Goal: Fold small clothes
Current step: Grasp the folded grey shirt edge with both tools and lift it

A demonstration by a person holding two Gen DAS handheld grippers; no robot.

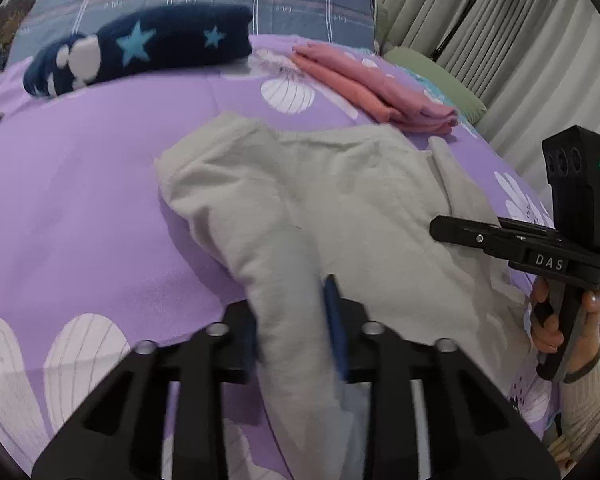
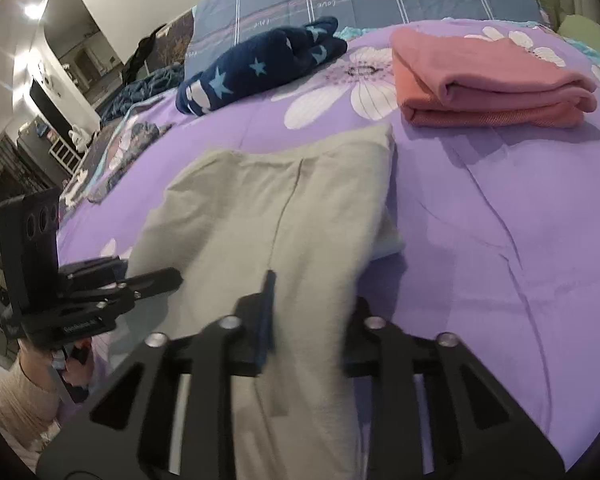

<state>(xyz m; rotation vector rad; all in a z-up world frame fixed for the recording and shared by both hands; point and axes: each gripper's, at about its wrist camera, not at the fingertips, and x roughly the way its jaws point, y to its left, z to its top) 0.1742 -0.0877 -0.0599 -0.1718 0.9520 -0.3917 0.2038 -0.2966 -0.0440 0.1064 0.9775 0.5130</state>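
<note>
Item: pale grey garment [image 1: 320,200] on bed, soft, light, limp; my left tongs [image 1: 296,324] and right tongs [image 2: 308,312] each clamped on its near edge, best hold there

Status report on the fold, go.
Left gripper and right gripper both clamped on the grey garment's near edge. Garment flat on the bed. Pink stack beyond, clear.

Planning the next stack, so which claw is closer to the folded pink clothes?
Right. The right claw grips the beige garment on the side toward the pink clothes; the left claw grips its far side.
</note>
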